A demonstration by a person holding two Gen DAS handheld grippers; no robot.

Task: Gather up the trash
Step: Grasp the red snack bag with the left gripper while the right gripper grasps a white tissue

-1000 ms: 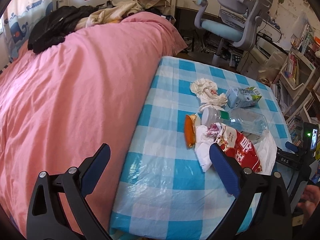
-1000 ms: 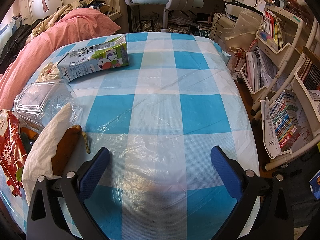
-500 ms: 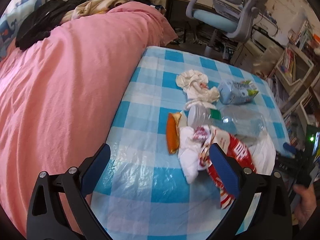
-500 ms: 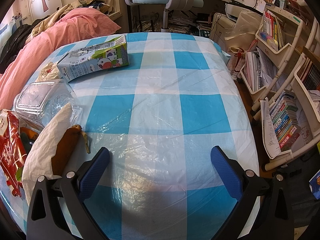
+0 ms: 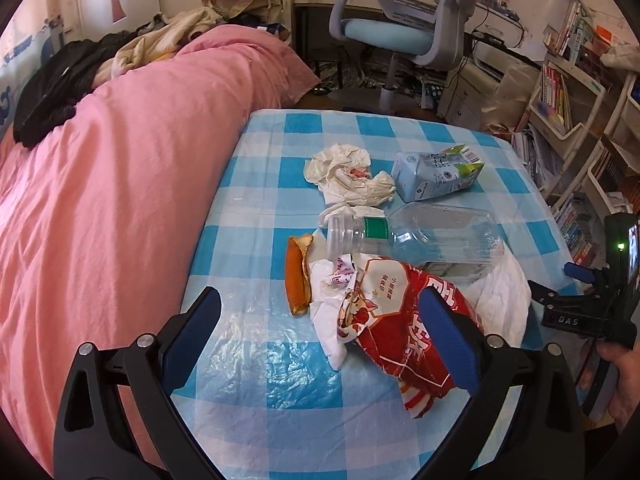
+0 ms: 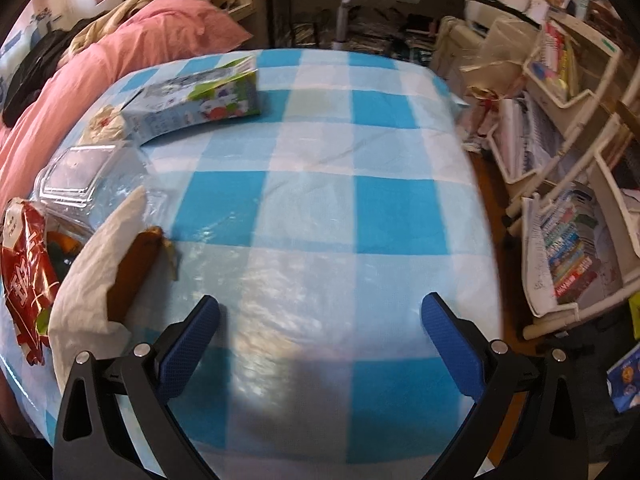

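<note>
Trash lies on a blue-and-white checked table [image 5: 256, 408]: a red snack bag [image 5: 400, 320], a clear plastic bottle [image 5: 424, 238] on its side, a crumpled white tissue [image 5: 344, 174], a light-blue carton [image 5: 436, 174], an orange peel [image 5: 297, 276] and white paper [image 5: 328, 336]. My left gripper [image 5: 320, 316] hangs open just in front of the snack bag, empty. My right gripper [image 6: 320, 320] is open over bare cloth, with the carton [image 6: 196, 100], bottle [image 6: 76, 180], snack bag [image 6: 24, 264] and a white napkin [image 6: 92, 276] to its left.
A bed with a pink duvet [image 5: 100, 200] borders the table's left side. A grey-blue office chair [image 5: 400, 20] stands beyond the far edge. Shelves of books [image 6: 568, 240] line the right. The other gripper, held in a hand [image 5: 624, 364], shows at the left view's right edge.
The left gripper has swung right and closer toward the trash pile, which now sits nearer its fingers. The right gripper has just shifted slightly; its view is blurred. Both stay open.
</note>
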